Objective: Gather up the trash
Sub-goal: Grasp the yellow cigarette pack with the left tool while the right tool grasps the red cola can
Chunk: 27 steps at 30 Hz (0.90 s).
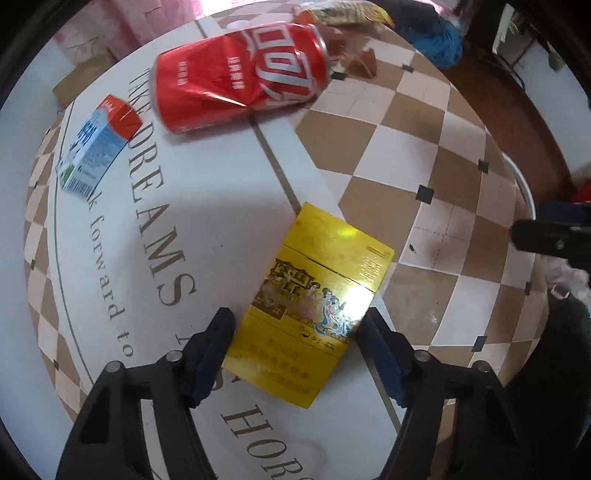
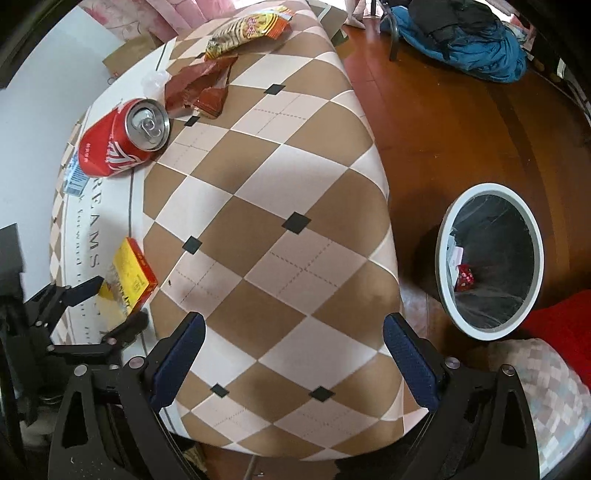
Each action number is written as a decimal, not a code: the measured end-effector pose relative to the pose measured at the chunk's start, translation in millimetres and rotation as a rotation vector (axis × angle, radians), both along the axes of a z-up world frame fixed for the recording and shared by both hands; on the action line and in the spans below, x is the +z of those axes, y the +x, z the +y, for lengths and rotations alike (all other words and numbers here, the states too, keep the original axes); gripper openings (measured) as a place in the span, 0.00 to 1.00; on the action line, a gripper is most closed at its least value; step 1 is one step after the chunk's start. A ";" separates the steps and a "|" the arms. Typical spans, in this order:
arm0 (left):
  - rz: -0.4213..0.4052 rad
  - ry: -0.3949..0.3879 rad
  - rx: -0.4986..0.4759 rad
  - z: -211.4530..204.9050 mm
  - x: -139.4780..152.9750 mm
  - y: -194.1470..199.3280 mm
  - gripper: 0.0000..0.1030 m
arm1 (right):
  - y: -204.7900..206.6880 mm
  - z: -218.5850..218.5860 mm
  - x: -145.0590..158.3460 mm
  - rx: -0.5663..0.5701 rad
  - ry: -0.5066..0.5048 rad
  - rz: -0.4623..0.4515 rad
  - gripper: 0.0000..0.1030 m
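Home: pink curtains (image 2: 162,18), tableclothed table (image 2: 280,206), wood floor (image 2: 461,122).

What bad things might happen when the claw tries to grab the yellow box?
1. The left gripper has its fingers spread on either side of the yellow box, which lies flat and at an angle; closing now might twist or slide it rather than grip it.
2. The bin sits on the floor past the table edge, so a weak grip may drop the box short.
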State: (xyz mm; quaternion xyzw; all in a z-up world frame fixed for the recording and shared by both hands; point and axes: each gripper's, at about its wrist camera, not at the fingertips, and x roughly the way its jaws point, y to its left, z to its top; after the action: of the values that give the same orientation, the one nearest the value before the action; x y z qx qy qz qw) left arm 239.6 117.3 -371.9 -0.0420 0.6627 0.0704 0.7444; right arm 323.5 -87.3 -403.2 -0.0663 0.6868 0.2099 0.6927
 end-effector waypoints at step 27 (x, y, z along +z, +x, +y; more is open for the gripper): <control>-0.198 -0.094 0.686 155.0 -0.6 -60.7 0.66 | 21.1 314.5 -9.1 0.968 -0.415 -0.225 0.96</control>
State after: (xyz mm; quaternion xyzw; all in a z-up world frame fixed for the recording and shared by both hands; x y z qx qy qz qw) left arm 178.9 272.2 -372.5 -0.3030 0.5373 0.2812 0.7352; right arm 344.6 227.2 -412.3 -0.5330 0.5263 0.3565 0.5584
